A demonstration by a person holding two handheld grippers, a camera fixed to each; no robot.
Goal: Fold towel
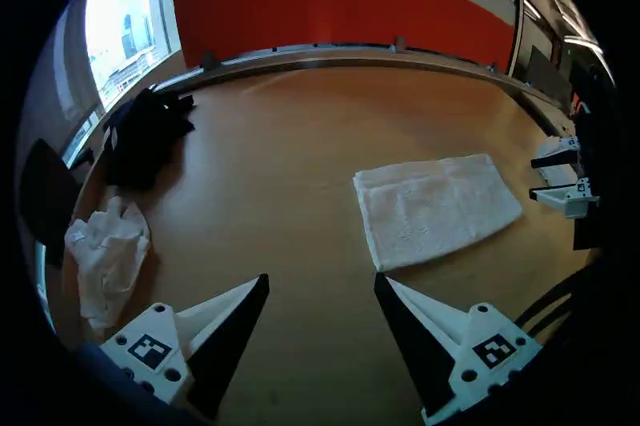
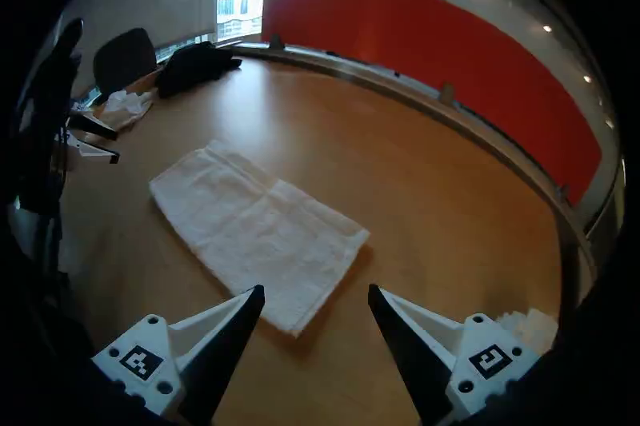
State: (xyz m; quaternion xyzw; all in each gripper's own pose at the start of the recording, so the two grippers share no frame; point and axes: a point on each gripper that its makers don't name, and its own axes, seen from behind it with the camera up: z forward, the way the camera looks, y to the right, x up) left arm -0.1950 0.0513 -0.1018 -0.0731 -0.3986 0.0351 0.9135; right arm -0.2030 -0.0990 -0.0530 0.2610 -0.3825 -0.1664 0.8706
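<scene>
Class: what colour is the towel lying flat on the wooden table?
The towel is plain white; the right gripper view shows it best.

The right tongs point(image 2: 314, 290) stand wide apart at the bottom, holding nothing. A white towel point(image 2: 256, 230) lies flat in a long rectangle on the wooden surface point(image 2: 432, 194), its near corner showing between the tips. At the far left are the left tongs point(image 2: 92, 138), fingers apart. Farther back lie a crumpled white cloth point(image 2: 126, 106) and a black cloth point(image 2: 196, 62), near a dark chair point(image 2: 124, 58). A red panel point(image 2: 448, 50) lines the far edge.
</scene>
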